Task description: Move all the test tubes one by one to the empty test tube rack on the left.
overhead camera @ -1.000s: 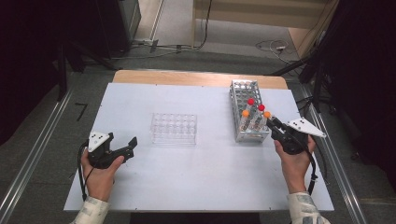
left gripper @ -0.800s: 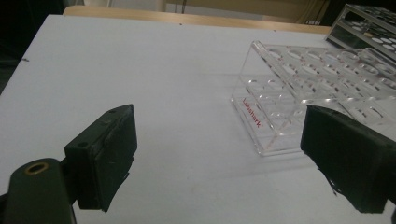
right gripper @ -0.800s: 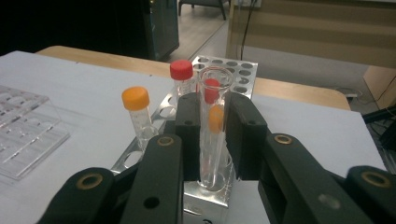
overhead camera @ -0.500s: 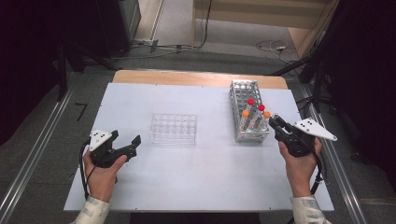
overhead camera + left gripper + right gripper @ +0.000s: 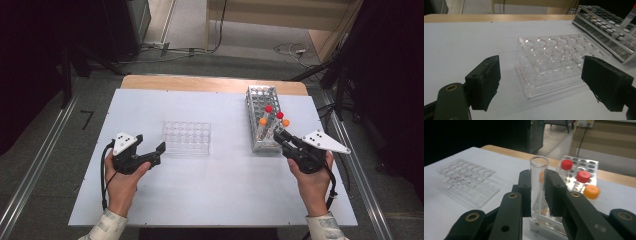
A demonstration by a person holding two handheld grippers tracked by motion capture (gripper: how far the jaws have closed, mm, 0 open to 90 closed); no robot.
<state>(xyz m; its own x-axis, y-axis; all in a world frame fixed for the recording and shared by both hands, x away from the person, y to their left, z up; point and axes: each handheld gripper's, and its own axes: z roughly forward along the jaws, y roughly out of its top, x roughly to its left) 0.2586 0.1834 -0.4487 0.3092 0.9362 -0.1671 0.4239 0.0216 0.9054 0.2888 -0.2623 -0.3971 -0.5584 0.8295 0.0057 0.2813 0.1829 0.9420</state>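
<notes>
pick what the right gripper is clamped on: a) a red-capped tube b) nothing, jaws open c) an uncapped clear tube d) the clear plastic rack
c: in the right gripper view the right gripper has both jaws pressed against a clear tube whose open rim shows no cap.

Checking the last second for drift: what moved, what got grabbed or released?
Little changed. The right tool stays shut on the uncapped glass tube at the near end of the metal rack; hand and tool edged slightly right. The left tool stays open, short of the clear plastic rack. Both racks and the capped tubes kept their places.
</notes>
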